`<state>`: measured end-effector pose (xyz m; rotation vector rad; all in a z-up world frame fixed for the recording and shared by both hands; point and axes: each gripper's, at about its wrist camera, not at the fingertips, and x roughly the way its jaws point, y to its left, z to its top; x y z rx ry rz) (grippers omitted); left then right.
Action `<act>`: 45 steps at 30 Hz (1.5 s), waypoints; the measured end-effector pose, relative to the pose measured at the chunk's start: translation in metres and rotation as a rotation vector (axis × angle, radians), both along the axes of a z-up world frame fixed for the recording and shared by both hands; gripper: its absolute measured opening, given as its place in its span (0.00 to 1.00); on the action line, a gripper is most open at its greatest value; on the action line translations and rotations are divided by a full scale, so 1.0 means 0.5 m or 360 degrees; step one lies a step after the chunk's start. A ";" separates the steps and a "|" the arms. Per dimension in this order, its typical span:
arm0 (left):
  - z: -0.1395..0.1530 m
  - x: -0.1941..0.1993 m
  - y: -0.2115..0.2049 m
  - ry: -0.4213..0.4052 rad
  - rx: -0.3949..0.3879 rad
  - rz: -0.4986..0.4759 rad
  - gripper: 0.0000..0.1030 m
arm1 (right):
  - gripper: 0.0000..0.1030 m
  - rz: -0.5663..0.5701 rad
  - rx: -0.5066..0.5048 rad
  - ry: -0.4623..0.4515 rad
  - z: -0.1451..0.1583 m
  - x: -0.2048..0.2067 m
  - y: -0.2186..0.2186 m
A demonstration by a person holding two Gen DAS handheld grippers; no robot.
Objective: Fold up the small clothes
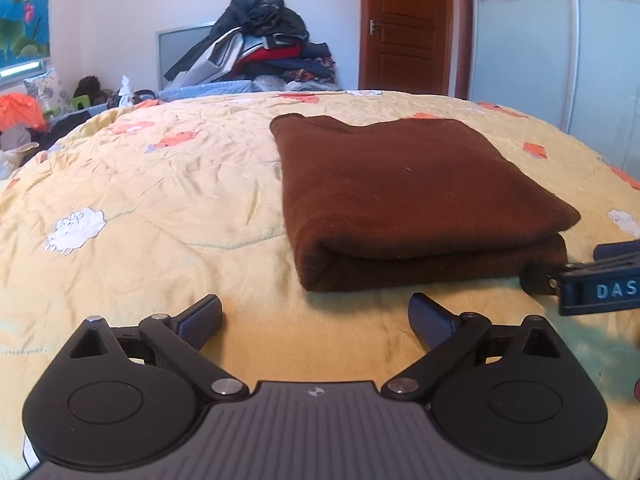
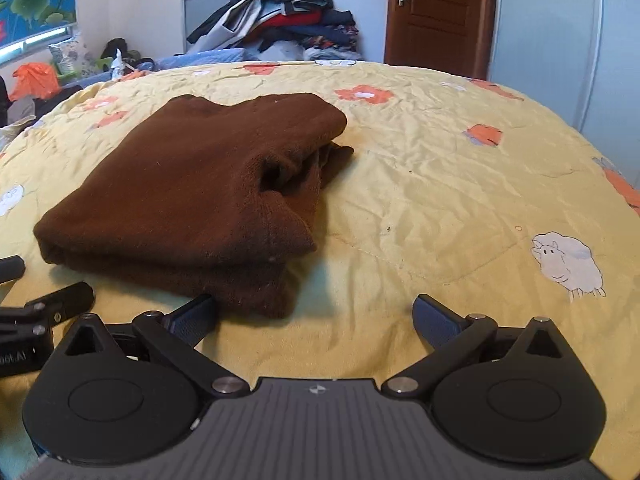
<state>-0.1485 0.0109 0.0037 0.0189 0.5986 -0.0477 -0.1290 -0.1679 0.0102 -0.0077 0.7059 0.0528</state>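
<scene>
Covering almost all of both views is a big yellow quilt point(image 1: 168, 184) with orange flowers and white sheep on it, and it is wrinkly all over. Behind the quilt, at its far side, stands a brown wooden door point(image 1: 406, 24) with a silver handle, and next to the door is a pale wardrobe point(image 1: 532, 52) with drawn flowers along its top. Also behind the quilt is a tall heap of clothes point(image 1: 260, 44), dark, grey, red and blue, piled up against the white wall. On the quilt lies the brown sweater point(image 1: 404, 196), folded into a thick flat square with its layers stacked on each other. From the right wrist view one side of the sweater looks loose and bumpy, with a little dark hollow in the folds. The left gripper point(image 1: 315, 316) sits low over the quilt just in front of the sweater's near edge, with its jaws spread wide apart and nothing between them. The right gripper point(image 2: 316, 318) is also low over the quilt, at the sweater's near corner on the side away from the left one, and its jaws are spread wide too, holding nothing. One of its fingers point(image 2: 194, 318) is right up against the sweater's edge, but I cannot tell if it really touches. A sheep picture point(image 2: 568, 266) on the quilt sits near that gripper's other side.
</scene>
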 end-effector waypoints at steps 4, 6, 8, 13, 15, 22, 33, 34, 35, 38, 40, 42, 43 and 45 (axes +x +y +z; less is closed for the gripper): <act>-0.001 0.001 0.000 0.0001 0.0001 0.0001 0.98 | 1.00 -0.0026 0.0004 -0.0036 -0.005 0.000 -0.002; -0.001 0.000 0.000 0.0001 0.0000 0.0000 0.98 | 1.00 -0.0034 0.0002 -0.0043 -0.005 -0.002 0.000; -0.002 0.001 0.000 0.0000 0.0001 -0.0001 0.98 | 1.00 -0.0037 0.0002 -0.0048 -0.006 -0.004 0.001; -0.002 0.000 0.000 0.0001 0.0001 0.0001 0.98 | 1.00 -0.0037 0.0002 -0.0049 -0.006 -0.004 0.002; -0.002 0.000 0.000 0.0001 0.0001 0.0000 0.98 | 1.00 -0.0037 0.0003 -0.0048 -0.006 -0.005 0.002; -0.002 0.000 0.000 0.0003 -0.0002 0.0004 0.98 | 1.00 -0.0037 0.0002 -0.0048 -0.006 -0.005 0.002; -0.002 0.000 0.001 0.0002 -0.0003 0.0003 0.98 | 1.00 -0.0037 0.0002 -0.0049 -0.006 -0.005 0.002; -0.002 0.000 0.001 0.0002 -0.0004 0.0003 0.98 | 1.00 -0.0037 0.0002 -0.0049 -0.006 -0.005 0.002; -0.002 0.000 0.000 0.0002 -0.0004 0.0003 0.98 | 1.00 -0.0037 0.0002 -0.0048 -0.005 -0.006 0.002; -0.002 0.000 0.001 0.0002 -0.0002 0.0003 0.98 | 1.00 -0.0037 0.0002 -0.0049 -0.005 -0.006 0.002; -0.002 0.000 0.000 0.0002 -0.0002 0.0003 0.98 | 1.00 -0.0038 0.0002 -0.0049 -0.005 -0.006 0.002; -0.002 0.000 0.001 0.0002 -0.0002 0.0004 0.98 | 1.00 -0.0037 0.0002 -0.0049 -0.005 -0.006 0.002; -0.002 0.000 0.001 0.0002 -0.0002 0.0004 0.98 | 1.00 -0.0038 0.0003 -0.0049 -0.005 -0.006 0.002; -0.002 0.000 0.001 0.0002 -0.0002 0.0004 0.98 | 1.00 -0.0038 0.0002 -0.0049 -0.005 -0.006 0.002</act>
